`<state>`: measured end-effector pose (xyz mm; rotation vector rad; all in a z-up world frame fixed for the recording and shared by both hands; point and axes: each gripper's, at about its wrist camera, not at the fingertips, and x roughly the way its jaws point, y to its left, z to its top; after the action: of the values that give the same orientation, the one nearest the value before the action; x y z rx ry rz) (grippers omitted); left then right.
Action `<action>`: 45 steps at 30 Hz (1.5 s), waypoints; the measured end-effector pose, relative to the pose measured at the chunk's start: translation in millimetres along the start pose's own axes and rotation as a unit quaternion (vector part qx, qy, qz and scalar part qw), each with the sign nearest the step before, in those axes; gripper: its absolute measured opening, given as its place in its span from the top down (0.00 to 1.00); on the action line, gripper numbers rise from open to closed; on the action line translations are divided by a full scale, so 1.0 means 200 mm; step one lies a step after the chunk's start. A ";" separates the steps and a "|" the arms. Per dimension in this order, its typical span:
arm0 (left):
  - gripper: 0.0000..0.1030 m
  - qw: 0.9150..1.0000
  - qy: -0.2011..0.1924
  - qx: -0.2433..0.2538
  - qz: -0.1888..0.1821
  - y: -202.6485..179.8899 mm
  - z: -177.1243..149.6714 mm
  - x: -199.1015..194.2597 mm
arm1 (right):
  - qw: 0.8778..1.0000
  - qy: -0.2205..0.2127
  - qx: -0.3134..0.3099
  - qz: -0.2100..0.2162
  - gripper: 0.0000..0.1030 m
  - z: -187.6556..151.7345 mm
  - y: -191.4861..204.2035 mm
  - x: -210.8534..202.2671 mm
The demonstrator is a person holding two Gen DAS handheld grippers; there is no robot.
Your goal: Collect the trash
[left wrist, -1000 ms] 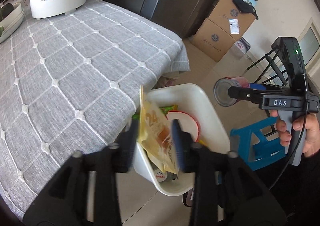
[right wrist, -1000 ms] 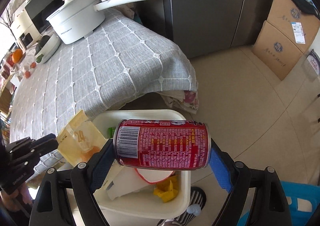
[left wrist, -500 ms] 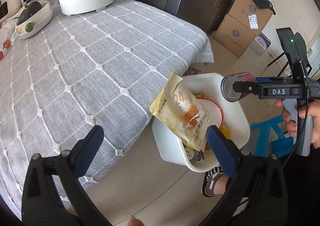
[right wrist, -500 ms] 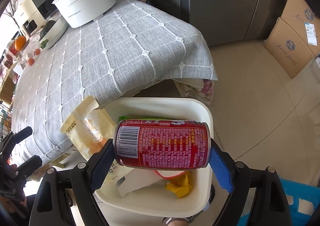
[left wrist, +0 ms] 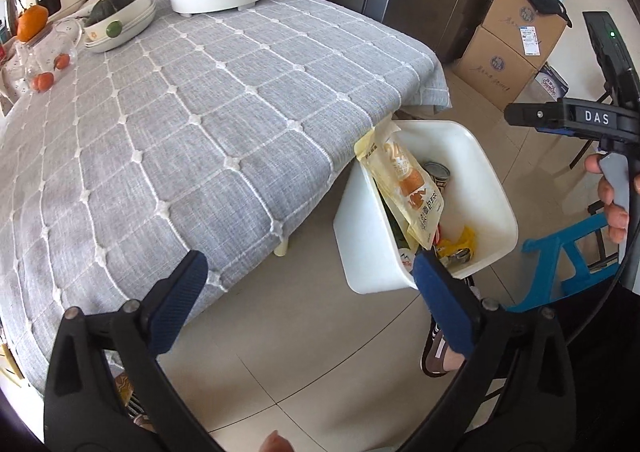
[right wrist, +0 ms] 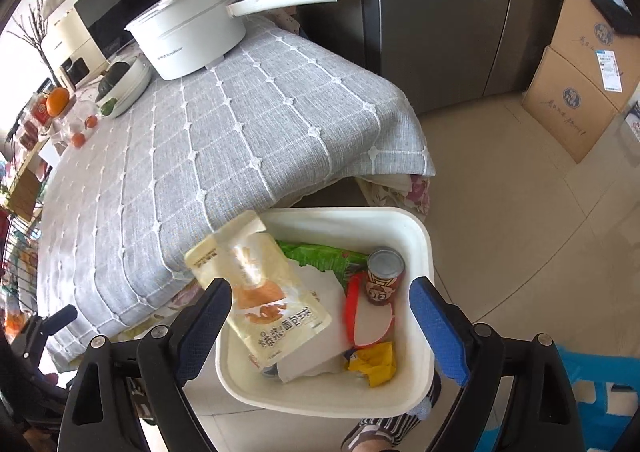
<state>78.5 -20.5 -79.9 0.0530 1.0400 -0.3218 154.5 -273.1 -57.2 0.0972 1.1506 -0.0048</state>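
Your right gripper (right wrist: 320, 316) is opening, and the can (right wrist: 385, 278) has dropped into the bin (right wrist: 420, 236); your left gripper (left wrist: 308, 292), wide open, has let the pouch (left wrist: 404, 188) go.

One bin (right wrist: 420, 236), one can (right wrist: 385, 281), one yellow pouch (right wrist: 260, 284), two boxes (left wrist: 516, 48).
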 end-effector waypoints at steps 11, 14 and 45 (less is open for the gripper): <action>0.01 0.994 -0.054 -0.055 0.074 0.04 -0.16 -0.23 | 0.998 -0.060 0.000 -0.011 0.08 -0.30 0.09 -0.26; 0.01 0.992 -0.071 -0.063 0.082 0.03 -0.19 -0.30 | 0.996 -0.089 -0.014 -0.021 0.08 -0.38 0.15 -0.34; 0.01 0.979 -0.163 -0.063 0.108 -0.10 -0.26 -0.51 | 0.978 -0.192 -0.060 -0.061 0.05 -0.60 0.38 -0.52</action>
<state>-17.9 -5.5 -16.7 -0.0015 0.7187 -0.0628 7.2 -192.7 -5.4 -0.0808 0.7666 -0.0607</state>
